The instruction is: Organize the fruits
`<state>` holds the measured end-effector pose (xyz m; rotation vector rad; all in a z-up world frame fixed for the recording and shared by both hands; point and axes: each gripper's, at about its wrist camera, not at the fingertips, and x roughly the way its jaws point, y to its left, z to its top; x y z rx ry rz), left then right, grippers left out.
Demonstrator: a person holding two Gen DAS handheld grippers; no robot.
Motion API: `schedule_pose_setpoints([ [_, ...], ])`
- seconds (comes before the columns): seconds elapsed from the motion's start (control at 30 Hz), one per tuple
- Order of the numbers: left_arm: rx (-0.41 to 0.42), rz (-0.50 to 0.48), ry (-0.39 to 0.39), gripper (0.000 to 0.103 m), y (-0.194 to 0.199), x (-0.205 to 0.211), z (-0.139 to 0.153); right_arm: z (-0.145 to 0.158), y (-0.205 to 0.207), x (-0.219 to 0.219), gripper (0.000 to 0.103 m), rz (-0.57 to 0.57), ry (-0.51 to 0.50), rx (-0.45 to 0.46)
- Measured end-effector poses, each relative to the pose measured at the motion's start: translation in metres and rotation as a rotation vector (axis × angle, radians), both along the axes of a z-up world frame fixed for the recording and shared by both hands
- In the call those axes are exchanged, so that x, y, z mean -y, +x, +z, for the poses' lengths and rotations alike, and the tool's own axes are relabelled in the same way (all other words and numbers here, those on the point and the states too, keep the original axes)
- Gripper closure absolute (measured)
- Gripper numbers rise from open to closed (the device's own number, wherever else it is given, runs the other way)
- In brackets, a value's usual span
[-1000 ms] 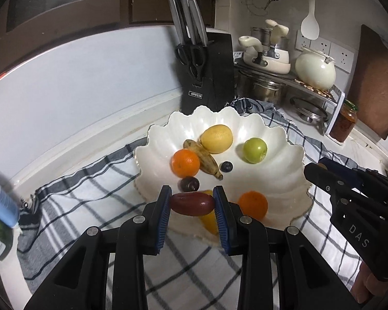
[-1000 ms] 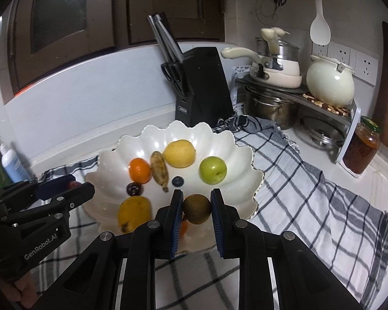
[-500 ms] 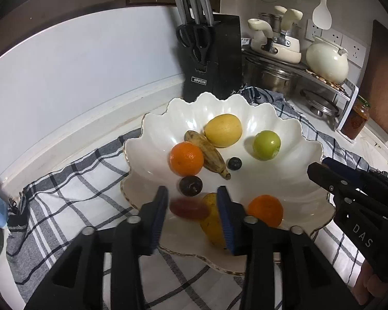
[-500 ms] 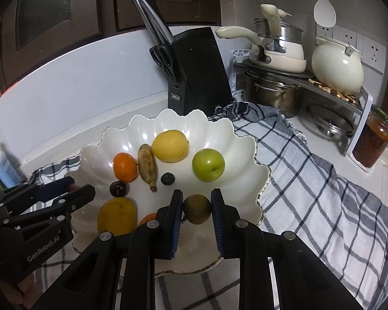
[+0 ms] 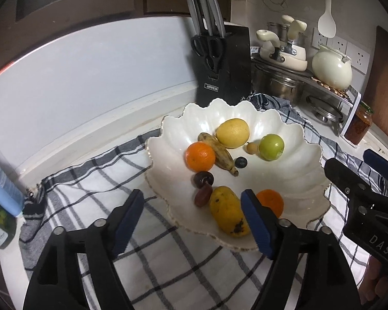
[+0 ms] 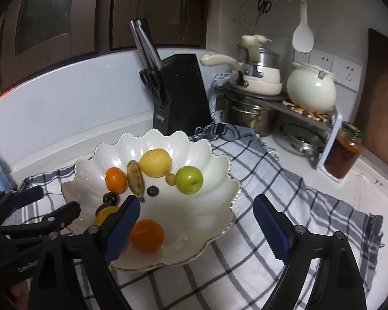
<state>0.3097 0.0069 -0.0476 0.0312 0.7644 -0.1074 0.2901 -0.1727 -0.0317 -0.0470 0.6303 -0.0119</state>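
Now both jaws have just been opened wide, nothing being held between the pads of the left gripper or the right gripper, while the dark red fruit is seen lying in the scalloped white bowl, touching the mango.

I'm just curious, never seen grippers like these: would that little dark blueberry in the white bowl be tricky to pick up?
Probably. The blueberry is small and round, so it may roll on the bowl's smooth glossy surface. It looks soft, so hard pads could squash it.
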Motion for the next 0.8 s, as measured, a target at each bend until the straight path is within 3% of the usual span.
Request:
schedule_pose_setpoints([
  [0.13,0.018,0.017,0.011,0.016,-0.015,-0.002,0.009,0.006,-0.016,0.001,0.013,-0.004,0.006,0.005],
  [0.8,0.116,0.073,-0.002,0.010,-0.129,-0.017,0.053,0.042,-0.117,-0.005,0.013,0.014,0.041,0.083],
])
